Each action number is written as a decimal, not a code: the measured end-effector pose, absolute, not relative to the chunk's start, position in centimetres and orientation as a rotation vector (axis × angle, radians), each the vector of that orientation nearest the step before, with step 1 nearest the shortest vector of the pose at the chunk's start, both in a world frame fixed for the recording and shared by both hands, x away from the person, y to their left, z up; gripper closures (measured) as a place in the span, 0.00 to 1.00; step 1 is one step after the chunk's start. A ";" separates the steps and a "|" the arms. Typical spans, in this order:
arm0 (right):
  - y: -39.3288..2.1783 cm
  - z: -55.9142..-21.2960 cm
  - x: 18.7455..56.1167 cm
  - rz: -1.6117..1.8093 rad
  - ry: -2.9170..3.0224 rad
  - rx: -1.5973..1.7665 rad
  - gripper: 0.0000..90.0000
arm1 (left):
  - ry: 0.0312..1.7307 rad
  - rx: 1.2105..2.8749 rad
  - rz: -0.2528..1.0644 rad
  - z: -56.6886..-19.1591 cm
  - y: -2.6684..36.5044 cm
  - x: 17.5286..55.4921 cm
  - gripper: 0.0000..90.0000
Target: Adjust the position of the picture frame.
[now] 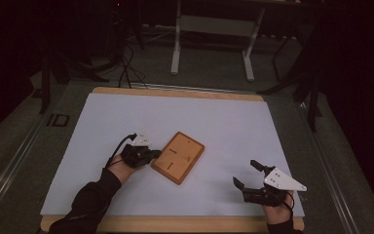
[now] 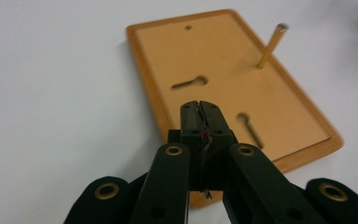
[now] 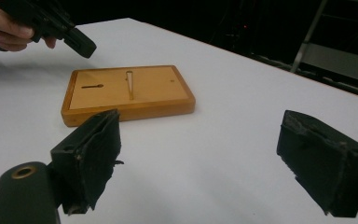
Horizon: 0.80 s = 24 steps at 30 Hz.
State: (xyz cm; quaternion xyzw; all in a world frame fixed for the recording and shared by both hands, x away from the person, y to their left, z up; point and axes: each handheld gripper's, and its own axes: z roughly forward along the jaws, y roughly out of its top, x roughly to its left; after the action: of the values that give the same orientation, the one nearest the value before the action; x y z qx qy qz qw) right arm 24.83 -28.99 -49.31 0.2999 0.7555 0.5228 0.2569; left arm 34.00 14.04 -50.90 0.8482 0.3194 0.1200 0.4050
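A flat wooden board (image 1: 177,157) with keyhole slots and a small hole lies on the white tabletop (image 1: 199,112). A thin wooden peg (image 2: 271,45) stands upright in it, also visible as the peg (image 3: 130,86) in the right gripper view. My left gripper (image 1: 157,154) is shut with nothing between its jaws. Its tips (image 2: 199,106) hover over the near edge of the board (image 2: 233,70). My right gripper (image 1: 246,173) stands wide open and empty at the front right, well apart from the board (image 3: 128,93). The left gripper (image 3: 81,46) shows above the board's far corner.
The white sheet covers a wooden table whose front edge (image 1: 175,224) shows at the bottom. Beyond the table stand a white desk frame (image 1: 209,29) and dark cables (image 1: 126,63) on the floor. Open white surface surrounds the board.
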 end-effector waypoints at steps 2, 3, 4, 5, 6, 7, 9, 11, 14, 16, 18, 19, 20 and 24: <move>-28.9 -49.3 24.8 1.415 2.054 0.812 0.15 | 0.822 2.151 0.307 -51.2 14.5 34.0 1.00; -28.9 -49.3 24.8 1.415 2.054 0.812 0.15 | 0.830 2.162 0.315 -51.5 14.8 34.0 1.00; -28.9 -49.4 24.8 1.416 2.055 0.811 0.15 | 0.845 2.163 0.310 -51.7 15.0 34.0 1.00; -28.9 -49.4 24.9 1.416 2.056 0.811 0.15 | 0.855 2.163 0.297 -51.9 15.2 34.0 1.00; -28.8 -49.4 24.9 1.414 2.058 0.811 0.15 | 0.860 2.168 0.304 -52.0 15.3 34.0 1.00; -28.8 -49.4 24.9 1.412 2.060 0.811 0.15 | 0.868 2.181 0.308 -52.2 15.4 34.0 1.00; -28.8 -49.4 24.9 1.412 2.061 0.810 0.15 | 0.877 2.185 0.300 -52.4 15.6 34.0 1.00; -28.8 -49.4 24.9 1.411 2.061 0.809 0.15 | 0.873 2.199 0.287 -52.7 15.6 33.9 1.00; -28.9 -49.4 24.9 1.412 2.061 0.808 0.15 | 0.866 2.221 0.277 -53.0 15.6 33.9 1.00; -28.9 -49.4 24.9 1.411 2.061 0.811 0.15 | 0.861 2.226 0.273 -53.0 15.5 33.8 1.00; -28.9 -49.4 24.9 1.410 2.060 0.808 0.15 | 0.852 2.245 0.267 -53.1 15.4 33.7 1.00; -28.9 -49.4 24.8 1.412 2.060 0.809 0.15 | 0.845 2.249 0.263 -53.2 15.3 33.7 1.00; -28.9 -49.4 24.8 1.411 2.061 0.809 0.15 | 0.842 2.256 0.254 -53.2 15.3 33.6 1.00; -28.8 -49.4 24.8 1.408 2.061 0.807 0.15 | 0.842 2.252 0.243 -53.2 15.4 33.6 1.00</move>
State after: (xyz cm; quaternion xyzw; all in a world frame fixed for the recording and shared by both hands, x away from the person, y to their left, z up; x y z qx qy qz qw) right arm 24.83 -28.85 -49.37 0.2974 0.7594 0.5189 0.2563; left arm 33.56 15.39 -53.18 0.8713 0.3257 0.0942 0.3548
